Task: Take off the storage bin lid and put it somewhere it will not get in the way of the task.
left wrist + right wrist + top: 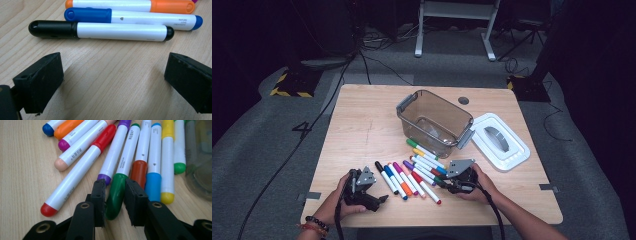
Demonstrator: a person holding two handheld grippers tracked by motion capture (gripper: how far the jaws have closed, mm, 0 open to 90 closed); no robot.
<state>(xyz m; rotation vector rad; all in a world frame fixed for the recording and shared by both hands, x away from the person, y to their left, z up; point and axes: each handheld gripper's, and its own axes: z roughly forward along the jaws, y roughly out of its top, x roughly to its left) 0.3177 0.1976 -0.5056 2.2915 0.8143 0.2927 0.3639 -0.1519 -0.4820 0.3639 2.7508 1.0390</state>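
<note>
Right gripper point(113, 202) fingers apparently clamped on green marker point(115, 195); left gripper point(112, 82) fingers wide.

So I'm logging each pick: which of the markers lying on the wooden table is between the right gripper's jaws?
The dark green-capped white marker: the right gripper clamps its cap, between the purple-capped marker and the brown-capped one.

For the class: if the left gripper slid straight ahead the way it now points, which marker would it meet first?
Most likely the black marker, which lies crosswise just beyond the open left gripper; the blue marker lies right behind it. Only bare table lies between.
</note>
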